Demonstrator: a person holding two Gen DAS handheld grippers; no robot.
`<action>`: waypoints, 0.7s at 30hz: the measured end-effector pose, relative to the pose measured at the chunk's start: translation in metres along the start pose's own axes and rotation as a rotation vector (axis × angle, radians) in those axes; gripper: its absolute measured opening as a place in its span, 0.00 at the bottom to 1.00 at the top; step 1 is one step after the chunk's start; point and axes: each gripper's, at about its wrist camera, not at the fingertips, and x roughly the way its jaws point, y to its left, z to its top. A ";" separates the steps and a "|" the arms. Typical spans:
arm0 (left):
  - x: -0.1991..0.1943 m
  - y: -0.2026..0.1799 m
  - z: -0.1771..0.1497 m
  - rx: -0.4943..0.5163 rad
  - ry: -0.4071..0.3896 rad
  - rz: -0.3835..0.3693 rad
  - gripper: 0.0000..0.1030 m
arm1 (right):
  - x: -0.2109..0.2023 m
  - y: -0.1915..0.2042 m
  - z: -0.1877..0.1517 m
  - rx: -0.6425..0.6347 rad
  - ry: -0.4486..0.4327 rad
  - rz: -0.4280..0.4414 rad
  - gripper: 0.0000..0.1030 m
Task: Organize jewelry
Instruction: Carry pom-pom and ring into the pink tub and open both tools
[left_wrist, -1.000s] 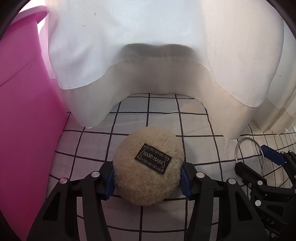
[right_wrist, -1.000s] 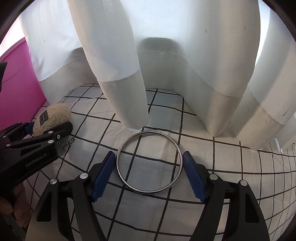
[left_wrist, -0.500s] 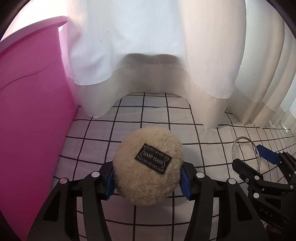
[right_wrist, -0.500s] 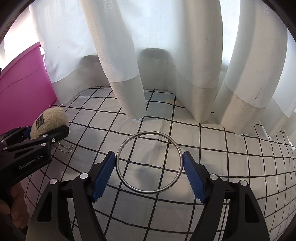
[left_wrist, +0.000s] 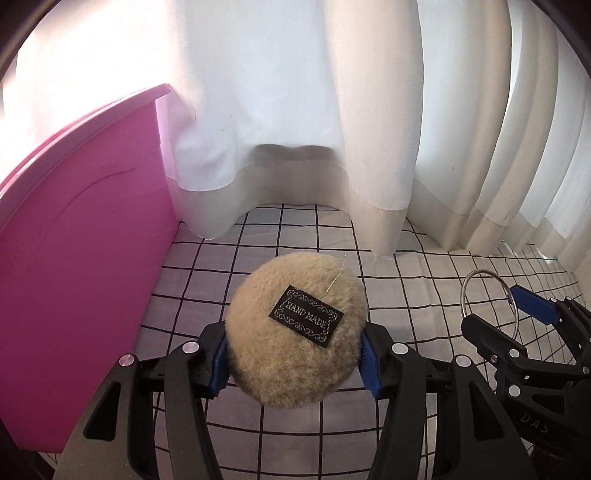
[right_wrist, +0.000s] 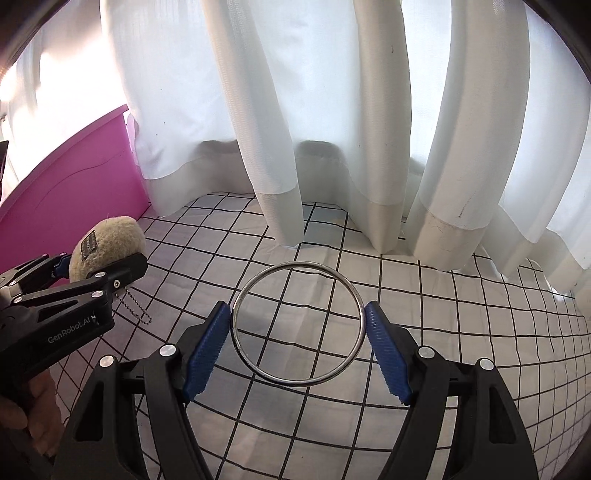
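Observation:
My left gripper is shut on a round beige plush pompom charm with a black "HAND MADE" label, held above the grid cloth. A ball chain hangs under the charm in the right wrist view, where the charm and left gripper sit at far left. My right gripper is shut on a silver metal bangle, gripped across its width and held level above the cloth. The bangle and right gripper also show at the right of the left wrist view.
A pink storage bin stands at the left, close to the left gripper. White curtains hang at the back and drape onto the white black-grid cloth. A hand holds the left gripper's handle.
Both grippers have lifted and drawn back from the curtains, still holding the charm and the bangle. More of the cloth and pink bin now shows.

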 end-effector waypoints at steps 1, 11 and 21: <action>-0.006 0.000 0.000 -0.001 -0.007 0.003 0.52 | -0.007 0.002 0.000 -0.005 -0.005 0.003 0.70; -0.083 0.006 0.000 -0.039 -0.084 0.039 0.52 | -0.074 0.014 0.012 -0.066 -0.080 0.033 0.70; -0.163 0.028 0.005 -0.093 -0.192 0.072 0.52 | -0.129 0.042 0.034 -0.156 -0.174 0.102 0.70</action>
